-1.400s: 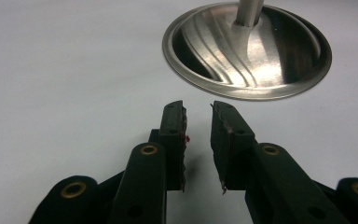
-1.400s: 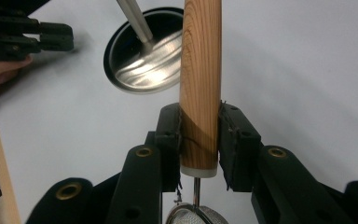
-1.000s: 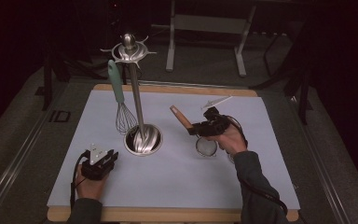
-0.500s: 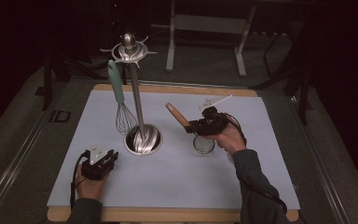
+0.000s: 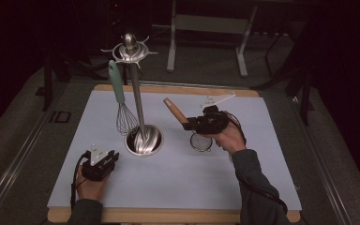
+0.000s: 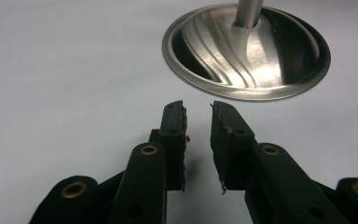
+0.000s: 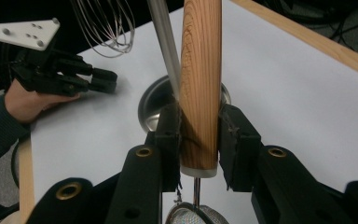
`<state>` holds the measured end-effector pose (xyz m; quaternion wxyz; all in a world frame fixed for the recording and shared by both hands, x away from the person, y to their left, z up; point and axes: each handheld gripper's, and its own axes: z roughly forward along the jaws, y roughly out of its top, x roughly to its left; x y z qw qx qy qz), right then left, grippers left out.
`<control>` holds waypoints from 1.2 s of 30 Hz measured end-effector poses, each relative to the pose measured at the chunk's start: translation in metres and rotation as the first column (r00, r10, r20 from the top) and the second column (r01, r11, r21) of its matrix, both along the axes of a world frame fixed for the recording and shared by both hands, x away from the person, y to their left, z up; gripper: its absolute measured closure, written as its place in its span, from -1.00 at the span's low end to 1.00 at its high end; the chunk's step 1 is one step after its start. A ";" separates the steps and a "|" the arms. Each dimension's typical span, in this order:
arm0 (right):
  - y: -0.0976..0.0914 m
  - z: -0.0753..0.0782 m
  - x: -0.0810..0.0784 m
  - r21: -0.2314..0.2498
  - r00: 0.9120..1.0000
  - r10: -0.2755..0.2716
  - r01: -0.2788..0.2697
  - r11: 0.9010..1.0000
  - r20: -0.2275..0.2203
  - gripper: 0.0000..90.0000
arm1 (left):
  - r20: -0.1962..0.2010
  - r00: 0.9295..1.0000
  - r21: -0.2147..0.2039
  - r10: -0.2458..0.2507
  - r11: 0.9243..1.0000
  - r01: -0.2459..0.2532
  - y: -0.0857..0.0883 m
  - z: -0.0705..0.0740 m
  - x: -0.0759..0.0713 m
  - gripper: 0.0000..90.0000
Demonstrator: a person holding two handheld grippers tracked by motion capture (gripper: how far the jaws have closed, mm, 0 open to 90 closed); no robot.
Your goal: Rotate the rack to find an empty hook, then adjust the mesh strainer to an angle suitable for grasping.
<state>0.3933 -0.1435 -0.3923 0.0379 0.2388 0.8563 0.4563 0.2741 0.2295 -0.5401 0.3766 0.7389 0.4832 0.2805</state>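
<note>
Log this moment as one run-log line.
right gripper: shut on strainer handle, lifted | left gripper: jaws apart, nothing held, on mat | whisk: hanging on stand

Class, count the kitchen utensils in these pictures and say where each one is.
2. A whisk hangs from the stand; a wooden-handled strainer is held in the right gripper, its mesh just above the table.

From above, the room around my surface [image 5: 178, 183] is nearly black; only the pale sheet catches light, dim and slightly soft, with grain in the dark corners. Light falls from overhead, so my hands throw short, faint shadows. Along my left claw [image 6: 198, 140] the picture is bright and crisp, with streaks of glare on the steel base [image 6: 247, 51]. Along my right claw [image 7: 199, 140] the wooden handle [image 7: 200, 84] is sharp and warmly lit, while the far edge blurs.
</note>
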 end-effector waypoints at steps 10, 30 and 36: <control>0.003 0.009 -0.002 0.031 0.999 0.012 -0.013 0.999 0.030 0.58 | -0.002 1.000 0.003 -0.001 1.000 0.001 0.000 0.000 0.000 0.67; 0.013 0.023 -0.006 0.071 0.994 0.064 -0.071 0.995 0.089 0.58 | -0.001 1.000 -0.001 0.000 1.000 0.000 0.000 0.000 0.000 0.67; 0.017 0.027 -0.008 0.073 0.992 0.072 -0.079 0.994 0.104 0.58 | -0.001 1.000 -0.001 -0.001 1.000 0.001 0.000 0.000 0.000 0.67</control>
